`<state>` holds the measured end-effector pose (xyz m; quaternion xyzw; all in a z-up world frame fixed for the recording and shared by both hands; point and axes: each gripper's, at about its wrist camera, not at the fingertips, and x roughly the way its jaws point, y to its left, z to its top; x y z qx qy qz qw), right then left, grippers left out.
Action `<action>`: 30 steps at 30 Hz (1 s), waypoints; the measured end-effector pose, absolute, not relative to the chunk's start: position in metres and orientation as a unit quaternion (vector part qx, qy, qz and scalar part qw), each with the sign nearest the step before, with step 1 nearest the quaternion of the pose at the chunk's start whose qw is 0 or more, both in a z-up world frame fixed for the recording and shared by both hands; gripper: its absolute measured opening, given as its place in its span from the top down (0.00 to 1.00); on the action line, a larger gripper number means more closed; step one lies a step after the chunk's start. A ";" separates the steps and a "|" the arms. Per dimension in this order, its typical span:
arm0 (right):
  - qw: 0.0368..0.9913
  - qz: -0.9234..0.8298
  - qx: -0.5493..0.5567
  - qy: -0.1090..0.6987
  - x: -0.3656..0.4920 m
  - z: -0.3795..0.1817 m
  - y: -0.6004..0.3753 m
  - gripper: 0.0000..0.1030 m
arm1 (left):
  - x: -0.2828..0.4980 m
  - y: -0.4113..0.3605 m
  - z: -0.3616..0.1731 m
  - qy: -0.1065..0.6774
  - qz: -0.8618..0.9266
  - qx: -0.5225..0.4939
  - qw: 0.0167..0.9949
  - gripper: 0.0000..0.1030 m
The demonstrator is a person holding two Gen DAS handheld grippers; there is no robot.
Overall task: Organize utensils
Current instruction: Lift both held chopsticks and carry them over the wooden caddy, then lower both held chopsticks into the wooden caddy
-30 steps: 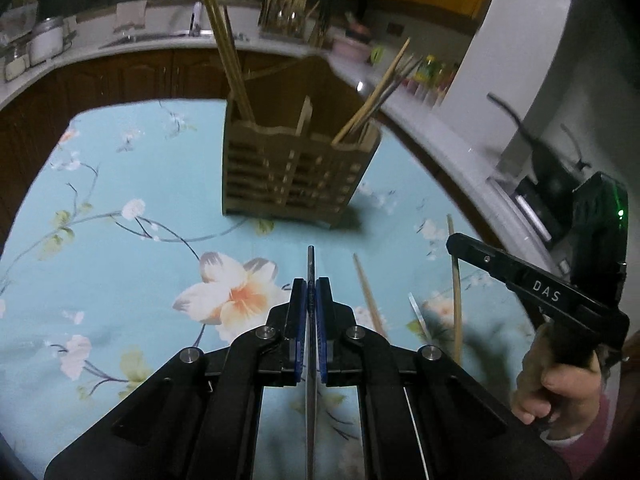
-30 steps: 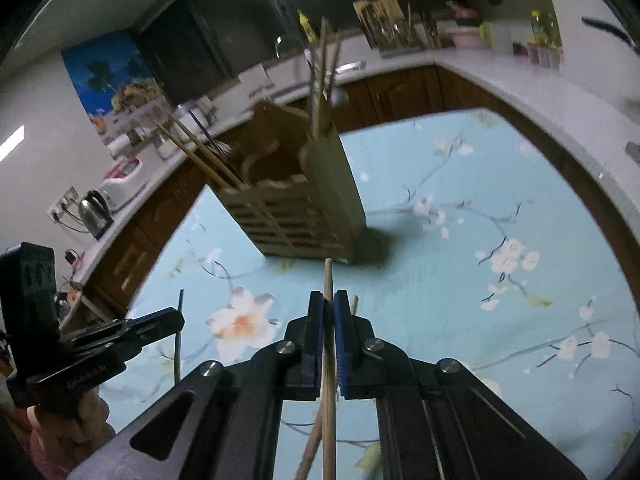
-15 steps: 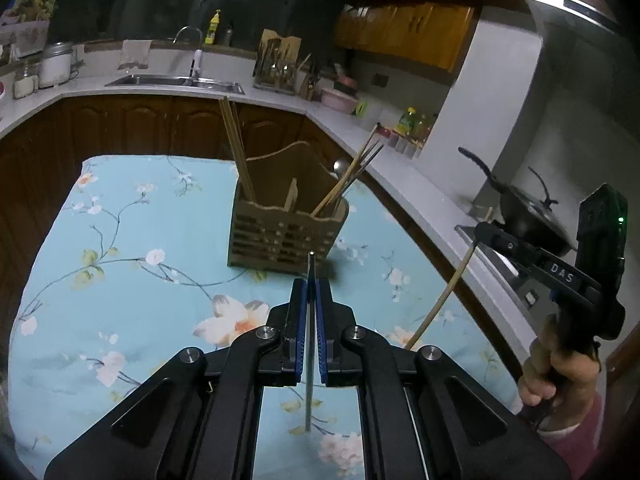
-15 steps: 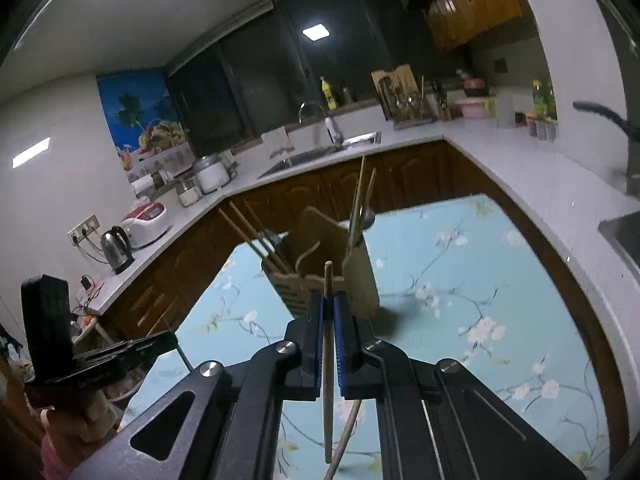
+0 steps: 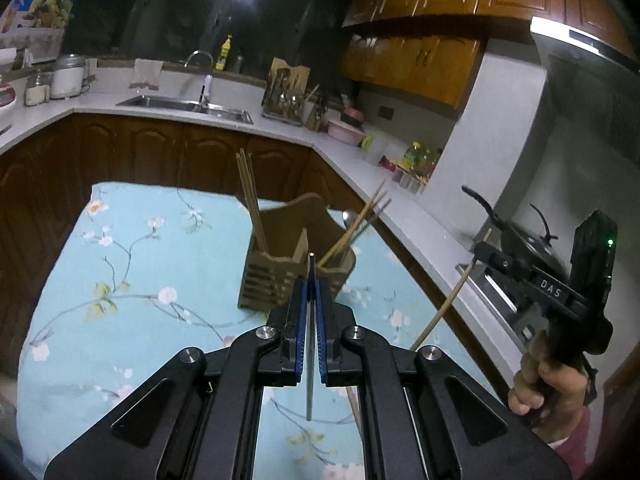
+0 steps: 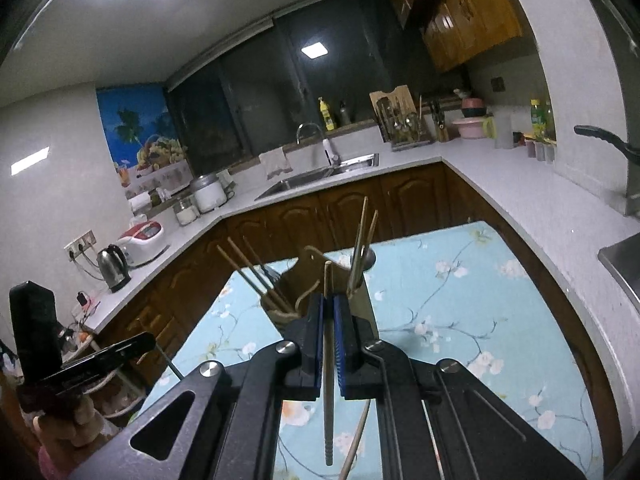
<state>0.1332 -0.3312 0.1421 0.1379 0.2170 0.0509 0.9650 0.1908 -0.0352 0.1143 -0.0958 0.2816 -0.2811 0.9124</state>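
A wooden slatted utensil holder (image 5: 294, 266) stands on the floral blue tablecloth (image 5: 132, 280), with chopsticks (image 5: 251, 200) and a spoon (image 5: 349, 216) in it. My left gripper (image 5: 311, 292) is shut on a thin metal utensil (image 5: 309, 360), held above the cloth just in front of the holder. My right gripper (image 6: 329, 312) is shut on a wooden chopstick (image 6: 328, 380), also raised and pointing at the holder (image 6: 320, 280). The right gripper (image 5: 486, 250) with its chopstick (image 5: 444, 308) shows at the right of the left wrist view.
Another chopstick (image 5: 354, 408) lies on the cloth below my left gripper. White counters (image 5: 400, 208) with brown cabinets wrap around the table. A sink (image 5: 188, 105) is at the back and a pan (image 5: 516, 232) on a stove at the right.
Both grippers have risen well above the table with their utensils. The holder now looks smaller and farther below, and the right gripper's chopstick has left the cloth.
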 end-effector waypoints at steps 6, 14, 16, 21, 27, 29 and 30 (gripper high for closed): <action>0.970 0.050 0.134 0.195 0.144 0.160 -0.332 0.95 | 0.204 -0.033 0.132 0.263 -0.278 -0.101 0.918 0.97; 0.978 0.045 0.133 0.155 0.164 0.186 -0.332 0.95 | 0.226 -0.034 0.164 0.225 -0.265 -0.104 0.932 0.97; 0.979 0.046 0.132 0.149 0.172 0.191 -0.330 0.95 | 0.232 -0.034 0.172 0.214 -0.263 -0.105 0.935 0.97; 0.982 0.041 0.130 0.131 0.186 0.201 -0.327 0.95 | 0.248 -0.032 0.188 0.194 -0.253 -0.108 0.942 0.97; 0.984 0.031 0.132 0.113 0.204 0.207 -0.328 0.95 | 0.274 -0.033 0.199 0.172 -0.234 -0.120 0.949 0.96; 0.985 0.026 0.131 0.110 0.212 0.207 -0.329 0.95 | 0.283 -0.034 0.199 0.170 -0.229 -0.125 0.950 0.96; 0.985 0.024 0.132 0.110 0.216 0.206 -0.329 0.95 | 0.289 -0.036 0.197 0.169 -0.225 -0.128 0.951 0.96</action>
